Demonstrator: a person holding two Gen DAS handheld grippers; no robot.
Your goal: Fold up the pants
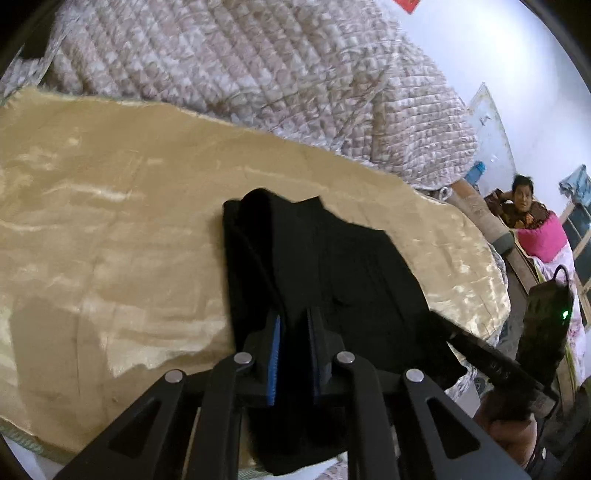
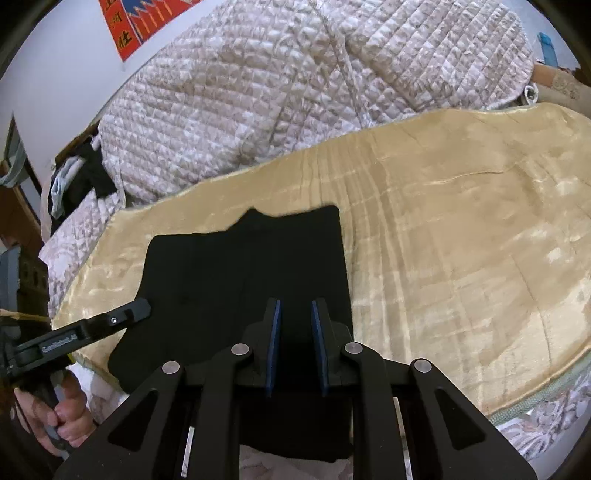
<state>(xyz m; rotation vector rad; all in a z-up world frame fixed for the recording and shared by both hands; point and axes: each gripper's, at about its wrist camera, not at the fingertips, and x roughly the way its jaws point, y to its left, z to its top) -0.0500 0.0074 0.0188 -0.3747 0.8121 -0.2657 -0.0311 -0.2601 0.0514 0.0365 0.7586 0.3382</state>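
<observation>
pants (image 2: 243, 280) already sitting half-folded on the tan blanket (image 2: 461, 229) | left claw (image 1: 295, 325) and right claw (image 2: 295, 314) both pinching their near edge | final fold still to go

Both fisheye views bend strongly toward the black rim. Soft daylight glares on the gold blanket (image 1: 110, 206) (brightest toward 9 o'clock); black pants (image 2: 243, 280) lose detail.

Black pants (image 2: 243, 280) on tan blanket (image 2: 443, 221)

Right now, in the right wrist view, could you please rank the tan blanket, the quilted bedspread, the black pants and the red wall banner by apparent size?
1-2. tan blanket and quilted bedspread: look alike, unranked.
3. black pants.
4. red wall banner, farthest away and cropped.
</observation>
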